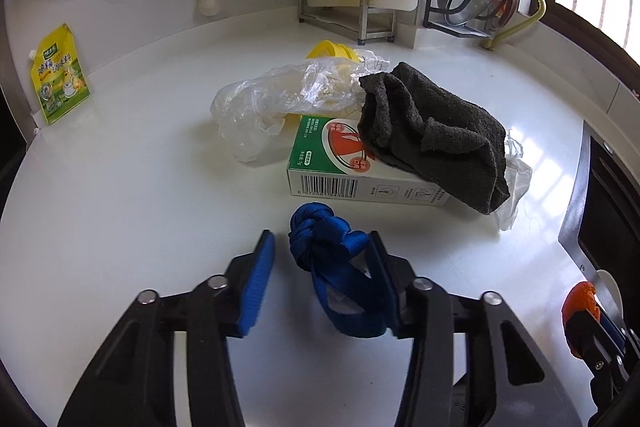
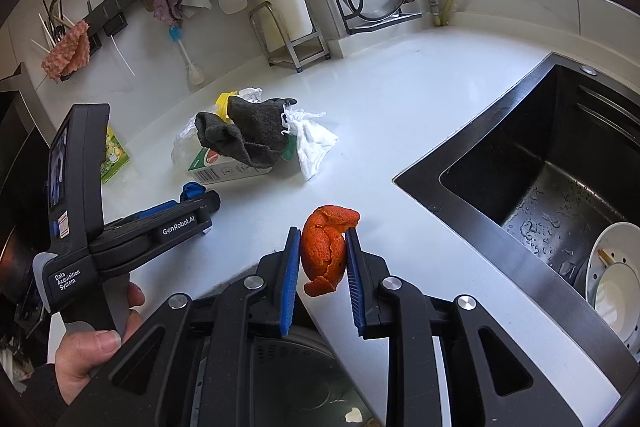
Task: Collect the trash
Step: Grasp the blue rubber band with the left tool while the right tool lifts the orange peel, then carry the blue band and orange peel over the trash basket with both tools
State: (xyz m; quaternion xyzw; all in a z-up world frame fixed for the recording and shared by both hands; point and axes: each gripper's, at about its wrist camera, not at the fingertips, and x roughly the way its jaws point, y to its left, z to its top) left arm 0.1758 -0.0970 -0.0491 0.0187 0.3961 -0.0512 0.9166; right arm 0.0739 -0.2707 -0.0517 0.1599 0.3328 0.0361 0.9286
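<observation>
A knotted blue strap [image 1: 316, 227] lies on the white counter [image 1: 140, 207] between the jaws of my left gripper [image 1: 322, 235]. It rests against the right pad, and a gap shows beside the left pad, so the jaws stand open around it. My right gripper [image 2: 323, 230] is shut on a curled piece of orange peel [image 2: 324, 247], held over the counter's front edge. In the right wrist view the left gripper [image 2: 200, 199] reaches in from the left, held by a person's hand [image 2: 92, 347]. The peel [image 1: 580, 301] also shows at the left wrist view's lower right.
Just beyond the strap sits a green-and-white carton [image 1: 340, 171] under a dark grey cloth [image 1: 432, 131], with a clear plastic bag [image 1: 272, 99], a yellow lid [image 1: 332, 51] and crumpled white plastic [image 2: 312, 143]. A black sink [image 2: 520, 147] holding a plate [image 2: 612, 283] lies to the right.
</observation>
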